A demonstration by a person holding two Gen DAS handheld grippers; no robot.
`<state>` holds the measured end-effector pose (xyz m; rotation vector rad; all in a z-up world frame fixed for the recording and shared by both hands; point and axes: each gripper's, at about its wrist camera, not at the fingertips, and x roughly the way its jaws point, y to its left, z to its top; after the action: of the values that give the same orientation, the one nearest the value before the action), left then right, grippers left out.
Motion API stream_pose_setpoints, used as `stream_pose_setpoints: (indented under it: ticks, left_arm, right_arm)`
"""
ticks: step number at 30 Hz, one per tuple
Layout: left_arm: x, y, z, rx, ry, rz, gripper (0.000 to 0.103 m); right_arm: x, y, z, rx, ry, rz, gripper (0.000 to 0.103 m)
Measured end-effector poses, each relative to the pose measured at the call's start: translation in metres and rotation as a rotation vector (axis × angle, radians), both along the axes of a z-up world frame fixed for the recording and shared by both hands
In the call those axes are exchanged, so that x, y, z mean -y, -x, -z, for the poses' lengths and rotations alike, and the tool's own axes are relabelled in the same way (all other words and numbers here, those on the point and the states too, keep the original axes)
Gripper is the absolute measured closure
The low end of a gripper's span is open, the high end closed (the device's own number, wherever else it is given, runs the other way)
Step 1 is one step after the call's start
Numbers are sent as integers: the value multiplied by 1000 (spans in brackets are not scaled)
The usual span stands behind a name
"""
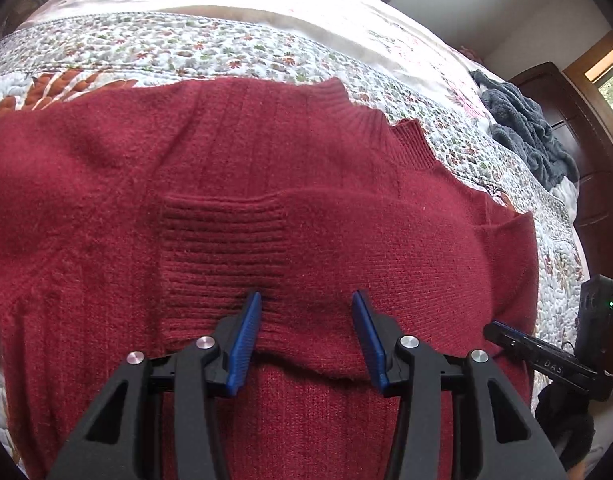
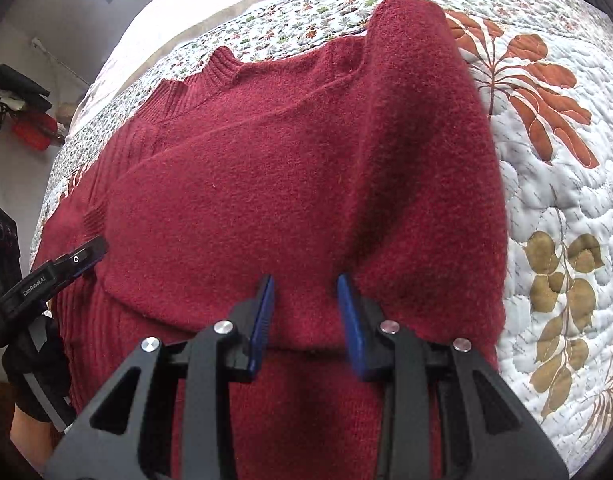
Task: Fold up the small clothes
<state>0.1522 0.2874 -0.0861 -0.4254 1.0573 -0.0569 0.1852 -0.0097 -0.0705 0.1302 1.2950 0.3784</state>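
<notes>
A quilt [image 1: 266, 46] covers the bed; a red sweater [image 1: 266, 184] lies on it with both sleeves folded across the body. The left gripper [image 1: 307, 300] and right gripper [image 2: 305, 282] hover over it, jaws spread, holding nothing

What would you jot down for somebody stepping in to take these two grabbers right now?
Left gripper: open, holding nothing, above the ribbed cuff.
Right gripper: open, holding nothing, over the folded-in sleeve.
Dark red knitted sweater: flat on the floral quilted bedspread, collar away from you.
Done: both sleeves appear folded across the body.
Left: probably fold the hem up towards the collar.
</notes>
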Motion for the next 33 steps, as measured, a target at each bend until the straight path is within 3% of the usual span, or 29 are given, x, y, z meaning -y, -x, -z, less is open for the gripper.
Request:
stream_pose_setpoints:
  ticks: [3,7,12,16,22,24,28,33]
  left_arm:
    - [-4,4,-8,2,21,-5,55]
    - [-30,29,-37,51,46,-54,50]
    - [-100,85,-59,82,-8,-195,46]
    - [-172,142,-53,52,-29,-359,45]
    - [-272,212,-30,61,40,-620,45]
    - [-298,223,-25,91,40,-686,45]
    - [-350,237,-11,170,146,-801,46]
    - [-382,237,-6,236,199,-891,46]
  right_arm:
    - [2,0,-10,-8,-14,14,70]
    - [-9,22,-45,72,-36,-32,53]
    - [-40,47,-53,46,-63,-128,52]
    - [-73,65,-45,9,-70,-201,52]
    - [-111,92,-28,-19,-63,-280,52]
    - [-117,95,-22,-24,-56,-281,52]
    - [-121,100,-16,-11,-31,-279,52]
    - [-121,100,-7,-18,-30,-267,52]
